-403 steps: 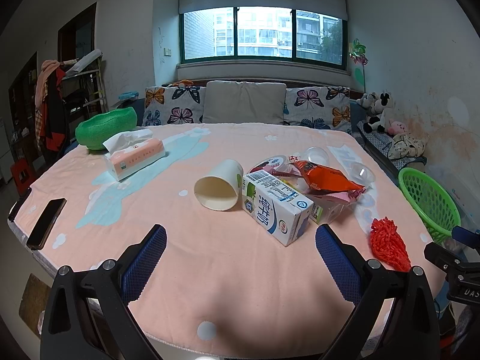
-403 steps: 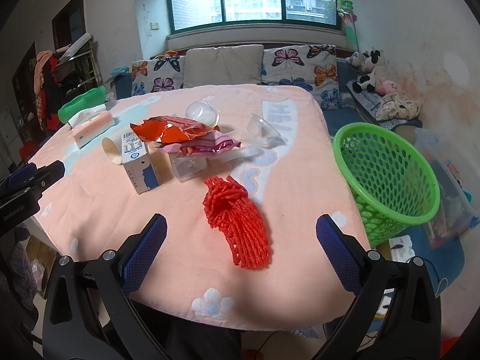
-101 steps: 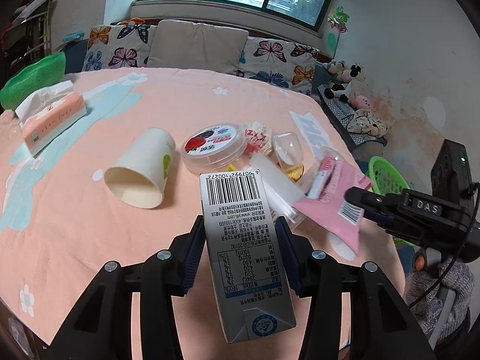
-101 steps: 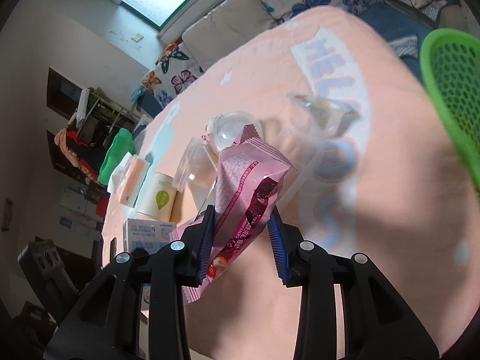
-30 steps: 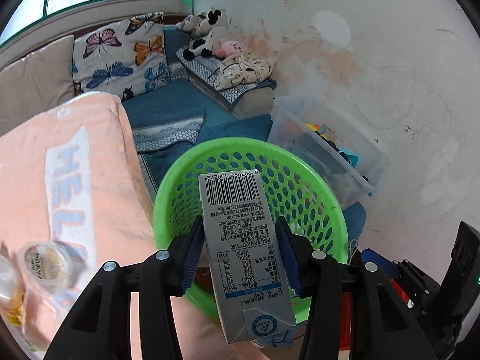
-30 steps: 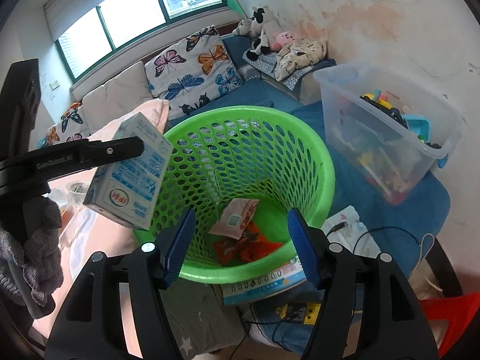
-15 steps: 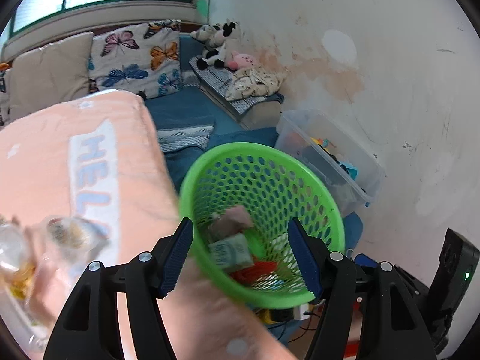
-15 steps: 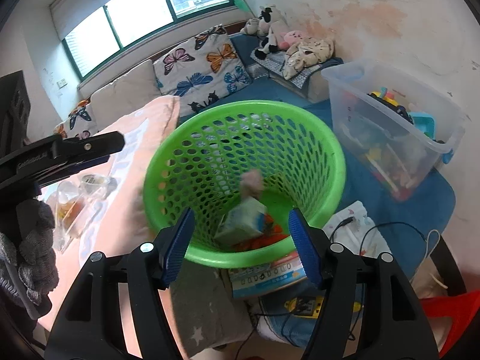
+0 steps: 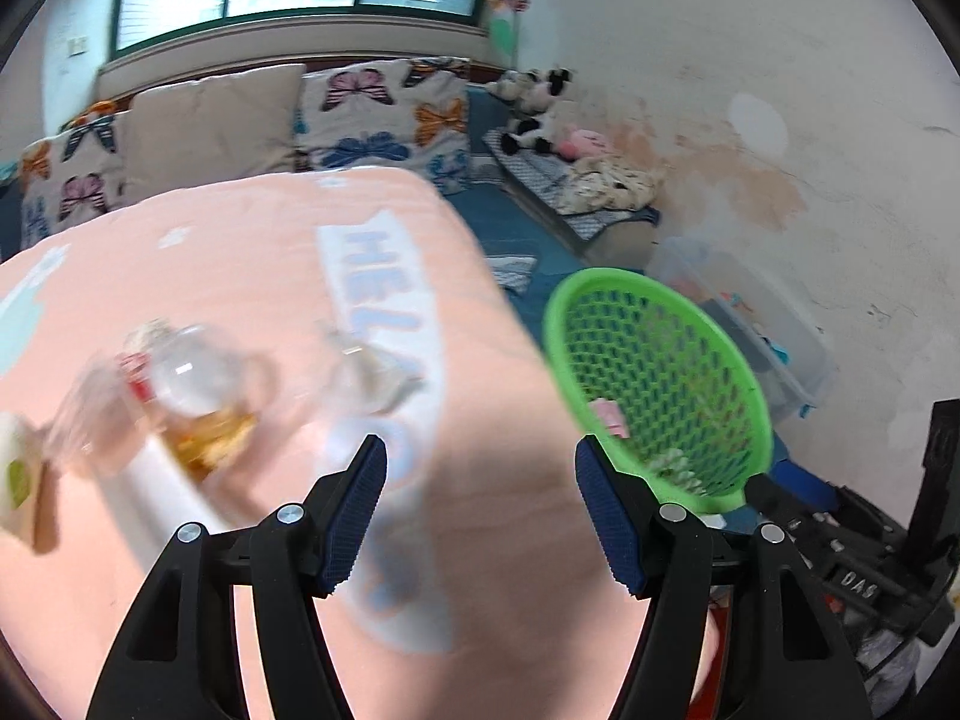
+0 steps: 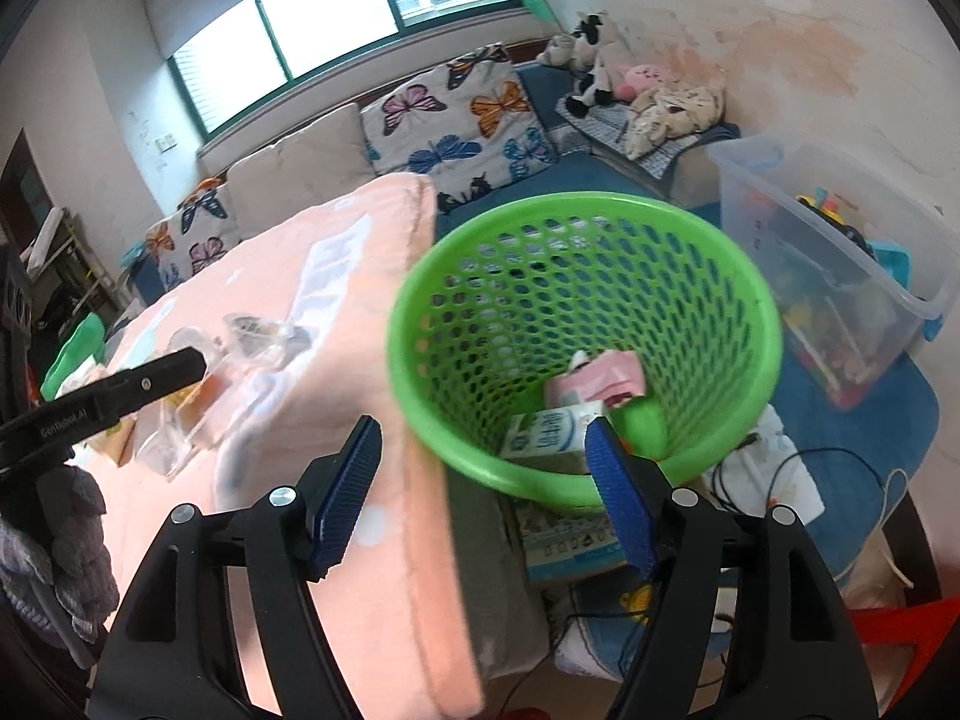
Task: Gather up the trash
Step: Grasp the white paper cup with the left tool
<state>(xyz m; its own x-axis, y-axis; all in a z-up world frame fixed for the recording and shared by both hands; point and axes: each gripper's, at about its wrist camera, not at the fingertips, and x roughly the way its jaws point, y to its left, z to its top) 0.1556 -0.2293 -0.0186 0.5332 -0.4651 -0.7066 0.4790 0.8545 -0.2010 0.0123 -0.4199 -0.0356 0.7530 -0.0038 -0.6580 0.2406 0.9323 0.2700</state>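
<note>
The green mesh basket [image 10: 456, 276] stands on the floor beside the table; it also shows in the left wrist view [image 9: 606, 294]. A white milk carton [image 10: 543, 432] and a pink snack wrapper [image 10: 600, 387] lie inside it. My left gripper [image 9: 480, 507] is open and empty above the pink tablecloth [image 9: 240, 252], left of the basket. My right gripper [image 10: 483, 477] is open and empty over the basket's near rim. Clear plastic cups and lids [image 9: 198, 384], blurred, and a paper cup [image 9: 15, 480] lie on the table.
A clear storage box [image 10: 840, 252] with toys stands right of the basket. Paper and cables [image 10: 774, 474] lie on the blue floor below it. A sofa with butterfly cushions [image 9: 384, 114] runs behind the table. The left gripper's finger [image 10: 108, 399] crosses the right wrist view.
Since a second ago my left gripper has let go of the milk carton, which now lies in the basket. The left gripper has swung left, back over the table. The right gripper stays open.
</note>
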